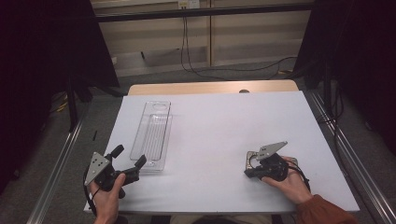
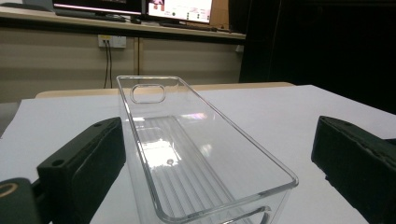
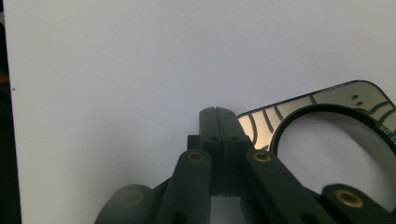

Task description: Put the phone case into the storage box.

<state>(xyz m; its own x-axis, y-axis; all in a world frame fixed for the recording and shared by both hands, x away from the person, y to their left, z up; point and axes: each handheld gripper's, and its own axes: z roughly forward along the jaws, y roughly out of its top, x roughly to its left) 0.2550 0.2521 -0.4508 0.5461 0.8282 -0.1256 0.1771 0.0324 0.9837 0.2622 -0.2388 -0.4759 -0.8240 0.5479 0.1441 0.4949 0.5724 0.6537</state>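
Note:
A long clear plastic tray (image 1: 152,133) lies empty on the white table (image 1: 224,121), left of the middle. My left gripper (image 1: 129,155) sits at the tray's near end with its jaws wide open. In the left gripper view the tray (image 2: 187,154) runs away from me, and the two black fingers (image 2: 84,163) stand on either side of its near end without touching it. At the right front, my right gripper (image 1: 247,172) rests low on the table, shut with nothing between the jaws (image 3: 217,113). A shiny metal plate with a round black-rimmed opening (image 3: 322,105) lies just beside it (image 1: 252,157).
The white sheet covers a wooden tabletop (image 1: 210,87) that shows at the far edge. Metal rails (image 1: 60,158) run along both sides of the table. Cables (image 1: 187,51) hang at the back wall. Monitors (image 2: 177,9) stand on a far shelf.

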